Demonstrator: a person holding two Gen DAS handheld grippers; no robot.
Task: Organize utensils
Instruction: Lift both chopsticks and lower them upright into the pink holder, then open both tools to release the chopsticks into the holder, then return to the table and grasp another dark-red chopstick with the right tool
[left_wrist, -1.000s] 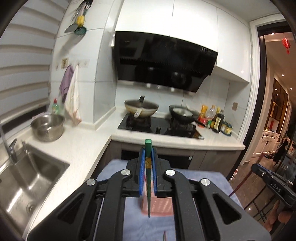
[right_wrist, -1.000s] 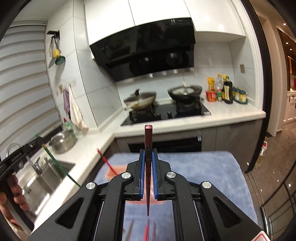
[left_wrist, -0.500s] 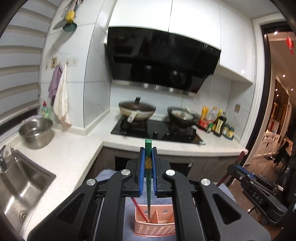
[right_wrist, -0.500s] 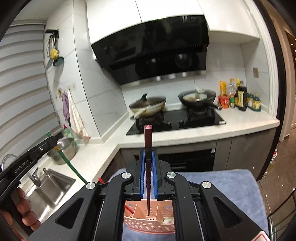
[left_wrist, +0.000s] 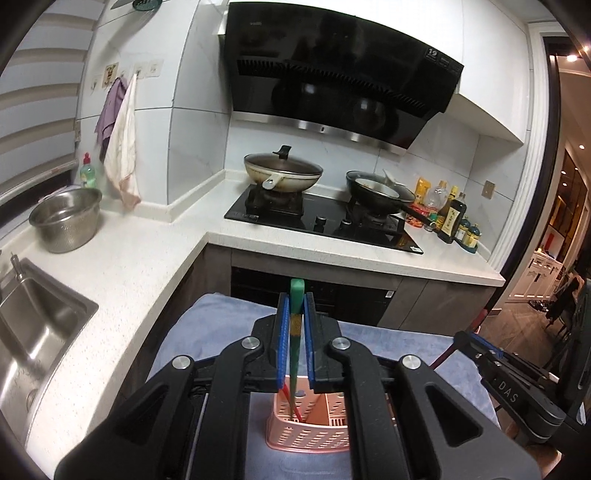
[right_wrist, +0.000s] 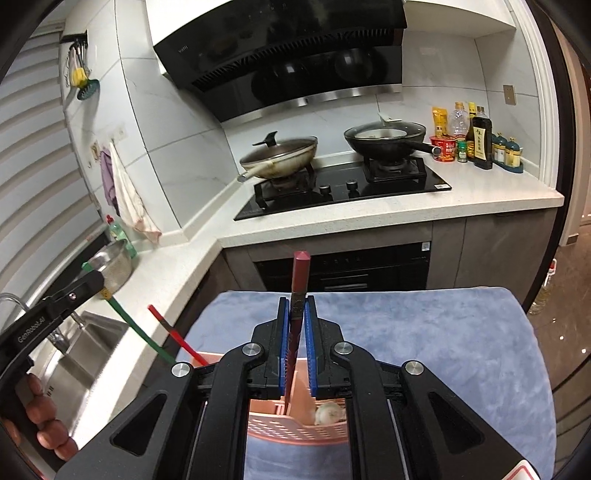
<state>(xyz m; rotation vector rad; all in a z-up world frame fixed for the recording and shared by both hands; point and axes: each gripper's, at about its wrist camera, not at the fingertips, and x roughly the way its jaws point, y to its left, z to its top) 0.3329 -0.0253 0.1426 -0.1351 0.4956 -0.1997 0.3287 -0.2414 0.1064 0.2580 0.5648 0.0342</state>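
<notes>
Left fingers: the left gripper (left_wrist: 295, 325) has its blue fingers (left_wrist: 283, 343) narrow and opening around a green chopstick (left_wrist: 295, 332); the stick stands between them, its tip down in the pink basket (left_wrist: 310, 435) at 6 o'clock.
Right fingers: the right gripper (right_wrist: 295, 325) is narrow too, jaws opening, with a dark red chopstick (right_wrist: 297, 295) between them, its tip inside the basket rim (right_wrist: 280, 428).
Basket: sits on the blue towel (right_wrist: 424, 332) covering the counter; a red chopstick (right_wrist: 173, 332) already leans in it toward 10 o'clock.
Handling: judged light, stiff, slim and smooth, so apt to slip or swing; best pinched across the thick upper third.
Surroundings: stove (left_wrist: 321, 221) at 12 o'clock, sink (left_wrist: 33, 332) at 9 o'clock.
</notes>
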